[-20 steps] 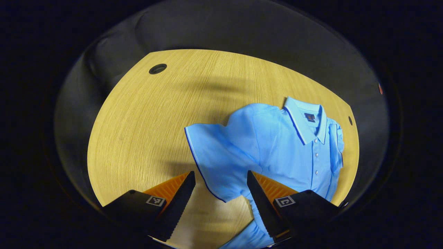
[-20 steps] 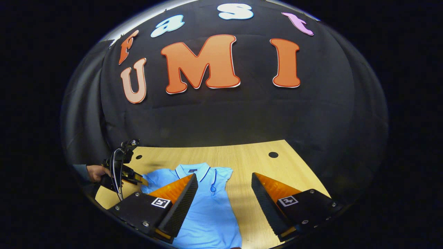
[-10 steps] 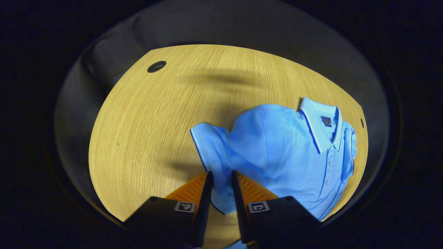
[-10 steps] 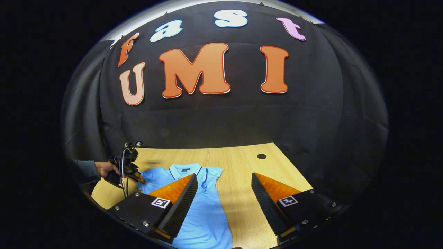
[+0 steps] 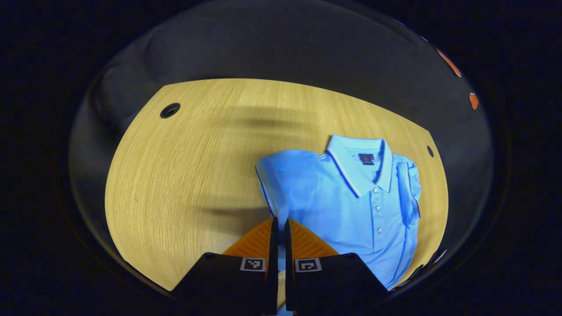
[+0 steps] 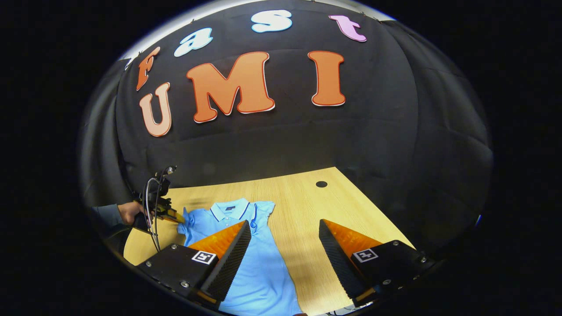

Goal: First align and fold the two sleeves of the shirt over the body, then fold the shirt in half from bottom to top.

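Observation:
A light blue polo shirt (image 5: 351, 206) with a dark-edged collar lies on the wooden table (image 5: 189, 162). In the left gripper view my left gripper (image 5: 279, 226) is shut on the shirt's near sleeve (image 5: 274, 186), which is lifted and pulled toward the body. The far sleeve (image 5: 406, 188) lies folded over the body. In the right gripper view the shirt (image 6: 259, 259) lies below my right gripper (image 6: 284, 239), which hangs open above the table. There the left gripper (image 6: 169, 215), held by a hand (image 6: 129, 211), pinches the sleeve at the shirt's left side.
Round cable holes sit in the table: one at the far left (image 5: 170, 110), one near the collar side (image 5: 430, 151), and one in the right gripper view (image 6: 321, 184). Bare wood stretches left of the shirt. Black cloth walls close the booth behind the table.
My left gripper went from open around the sleeve edge to shut on it, then lifted and drew the sleeve toward the body. My right gripper stayed open and drifted slightly.

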A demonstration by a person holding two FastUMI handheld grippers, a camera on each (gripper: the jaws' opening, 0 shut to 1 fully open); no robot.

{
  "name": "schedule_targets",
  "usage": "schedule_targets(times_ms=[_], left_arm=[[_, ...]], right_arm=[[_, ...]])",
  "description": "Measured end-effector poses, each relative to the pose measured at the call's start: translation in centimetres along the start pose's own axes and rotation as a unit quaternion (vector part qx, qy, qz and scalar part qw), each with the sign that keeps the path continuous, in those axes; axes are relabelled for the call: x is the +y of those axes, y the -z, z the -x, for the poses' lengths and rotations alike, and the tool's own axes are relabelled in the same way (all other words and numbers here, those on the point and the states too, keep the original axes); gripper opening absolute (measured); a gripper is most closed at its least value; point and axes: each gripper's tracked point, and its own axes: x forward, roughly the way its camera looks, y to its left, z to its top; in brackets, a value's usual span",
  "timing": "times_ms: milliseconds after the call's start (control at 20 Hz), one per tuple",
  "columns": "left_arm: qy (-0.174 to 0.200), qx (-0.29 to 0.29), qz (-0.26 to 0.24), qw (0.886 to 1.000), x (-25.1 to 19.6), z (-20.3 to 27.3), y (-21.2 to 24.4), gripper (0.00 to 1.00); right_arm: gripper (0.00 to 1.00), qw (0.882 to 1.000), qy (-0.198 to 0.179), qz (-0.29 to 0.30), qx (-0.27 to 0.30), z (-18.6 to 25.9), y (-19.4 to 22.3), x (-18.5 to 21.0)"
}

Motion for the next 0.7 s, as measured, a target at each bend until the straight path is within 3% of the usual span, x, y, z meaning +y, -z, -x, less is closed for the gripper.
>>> schedule_targets(times_ms=[200, 400, 500, 650, 700], left_arm=[[0.024, -0.011, -0.052, 0.998, -4.2, -0.1, -1.4, 0.09], [0.057, -0.003, -0.081, 0.995, -8.2, -0.7, -1.4, 0.12], [0.089, -0.003, -0.082, 0.993, -10.1, -0.4, -1.1, 0.33], [0.096, -0.013, -0.084, 0.992, -10.6, 1.0, -0.2, 0.9], [0.092, -0.018, -0.085, 0.992, -10.4, 1.3, 0.1, 1.0]], right_arm=[[0.98, 1.0, 0.007, -0.006, 0.013, 0.7, 1.1, 0.1], [0.98, 0.999, 0.028, -0.004, 0.029, 1.7, 2.7, -0.3], [0.98, 0.999, 0.032, -0.002, 0.037, 2.3, 3.5, -0.2], [0.97, 0.998, 0.027, -0.006, 0.05, 2.9, 4.7, -0.2], [0.97, 0.998, 0.024, -0.006, 0.055, 3.2, 5.1, -0.3]])
